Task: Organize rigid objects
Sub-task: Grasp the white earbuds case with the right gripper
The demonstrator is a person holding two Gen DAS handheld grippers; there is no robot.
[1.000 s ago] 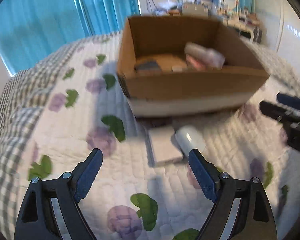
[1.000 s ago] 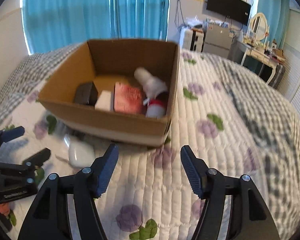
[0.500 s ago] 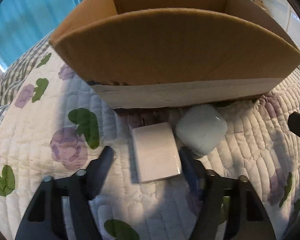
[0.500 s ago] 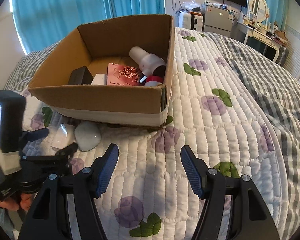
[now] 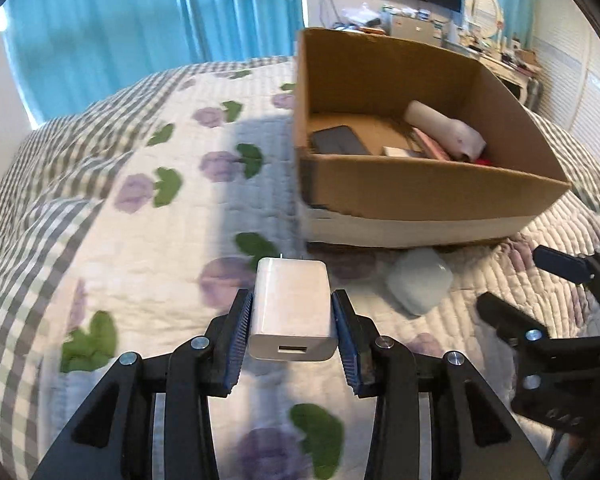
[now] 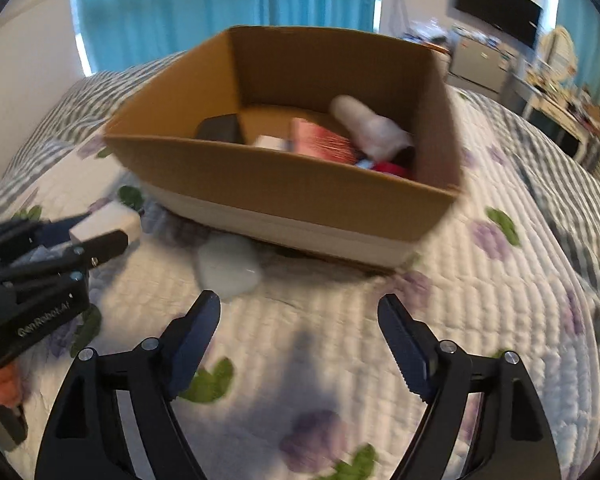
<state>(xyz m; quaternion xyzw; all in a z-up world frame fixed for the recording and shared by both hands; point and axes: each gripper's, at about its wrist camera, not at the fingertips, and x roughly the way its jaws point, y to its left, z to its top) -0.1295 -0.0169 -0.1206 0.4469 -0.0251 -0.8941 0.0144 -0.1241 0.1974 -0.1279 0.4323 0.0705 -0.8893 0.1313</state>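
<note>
Clamping down hard, the left gripper (image 5: 292, 322) has its 2 blue-padded fingers pressed on either side of a white charger block (image 5: 292, 312), USB port facing the camera, prongs pointing away, held above the quilt (image 5: 148, 248). Just ahead and to its right, a pale rounded case (image 5: 420, 286) lies on the bedding, close against the front wall of the cardboard box (image 5: 420, 196). Over to the right gripper (image 6: 300, 344): jaws spread wide, nothing between them, hovering over the quilt with that rounded case (image 6: 228, 266) just ahead of its left finger. Beyond it the box (image 6: 292, 196) holds a dark block, a pink packet and a white bottle.
</note>
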